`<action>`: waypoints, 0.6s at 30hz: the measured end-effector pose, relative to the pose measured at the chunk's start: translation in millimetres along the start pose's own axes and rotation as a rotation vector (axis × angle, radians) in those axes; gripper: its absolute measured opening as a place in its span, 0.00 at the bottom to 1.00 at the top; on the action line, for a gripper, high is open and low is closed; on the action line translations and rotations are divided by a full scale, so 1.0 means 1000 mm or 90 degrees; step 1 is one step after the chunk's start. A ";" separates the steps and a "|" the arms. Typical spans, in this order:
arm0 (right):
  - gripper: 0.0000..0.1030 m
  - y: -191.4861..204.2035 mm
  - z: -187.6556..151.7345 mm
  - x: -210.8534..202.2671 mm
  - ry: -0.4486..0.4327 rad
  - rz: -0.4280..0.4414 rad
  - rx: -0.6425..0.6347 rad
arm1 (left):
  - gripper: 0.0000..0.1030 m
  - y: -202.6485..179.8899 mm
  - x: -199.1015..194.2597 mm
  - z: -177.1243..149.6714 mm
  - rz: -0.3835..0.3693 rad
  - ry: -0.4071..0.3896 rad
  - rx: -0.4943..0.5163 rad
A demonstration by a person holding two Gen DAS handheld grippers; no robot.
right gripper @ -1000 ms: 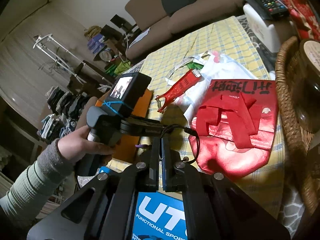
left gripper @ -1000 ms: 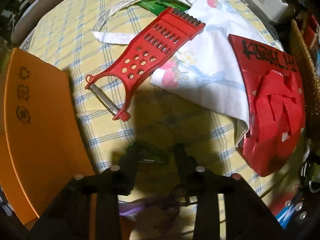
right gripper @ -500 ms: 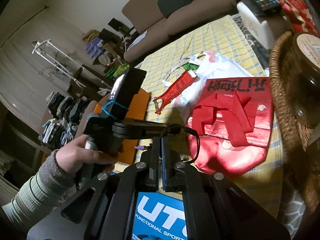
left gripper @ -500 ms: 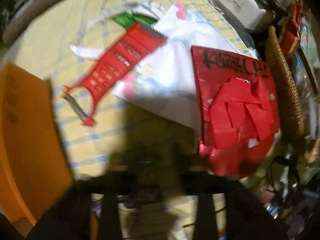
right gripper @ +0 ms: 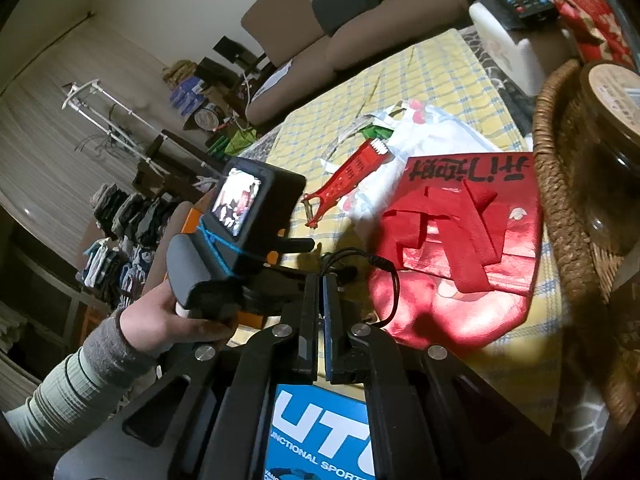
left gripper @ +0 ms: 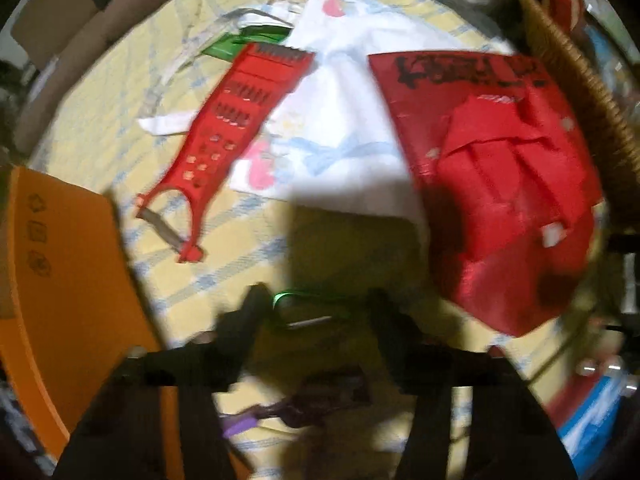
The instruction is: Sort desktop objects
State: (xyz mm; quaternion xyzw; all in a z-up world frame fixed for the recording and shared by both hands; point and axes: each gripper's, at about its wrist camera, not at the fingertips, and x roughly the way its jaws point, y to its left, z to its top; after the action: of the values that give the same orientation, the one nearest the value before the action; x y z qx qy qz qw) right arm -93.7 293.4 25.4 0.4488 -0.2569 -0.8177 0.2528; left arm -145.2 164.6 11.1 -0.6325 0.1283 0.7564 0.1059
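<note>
While the yellow checked desk (left gripper: 100,92) carried everything, an orange board (left gripper: 60,280) lay along its left side in the left wrist view and a wicker basket (right gripper: 560,216) stood at the right edge, holding a dark jar (right gripper: 612,152). Just beside the basket lay a red bag (left gripper: 500,184) with black lettering and folded handles, its left edge overlapping a white bag (left gripper: 344,128) printed in pink and blue. Resting partly on that white bag and partly on the cloth was a red grater (left gripper: 236,124), long and tilted, with a metal peeler blade at its forked lower end, near the board but apart from it. A green loop (left gripper: 304,296), small and blurred, lay on the cloth between the fingers of the left tool (left gripper: 318,312), which stood released with a wide gap and nothing gripped; whether the fingers touched the loop could not be told. In the right wrist view a hand (right gripper: 168,320) held the left tool's handle over the desk's near edge, its camera screen lit. The right tool (right gripper: 321,312) was clenched, its two fingers pressed nearly together with nothing visible between them, above a blue box (right gripper: 320,432) with white letters.
</note>
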 end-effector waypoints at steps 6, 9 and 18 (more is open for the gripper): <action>0.02 0.004 0.001 0.003 0.002 0.005 -0.004 | 0.20 -0.014 -0.017 -0.004 -0.011 -0.010 -0.008; 0.02 0.003 0.000 0.003 0.000 0.006 -0.003 | 0.18 -0.017 -0.025 -0.007 -0.020 -0.010 -0.014; 0.02 0.002 0.001 0.005 0.000 0.013 -0.003 | 0.10 -0.018 -0.051 -0.019 -0.027 -0.032 -0.022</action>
State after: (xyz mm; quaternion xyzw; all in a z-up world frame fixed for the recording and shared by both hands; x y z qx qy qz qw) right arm -96.1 289.0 24.1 0.4456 -0.2598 -0.8157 0.2620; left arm -112.3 175.3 56.9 -0.6175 0.0987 0.7719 0.1143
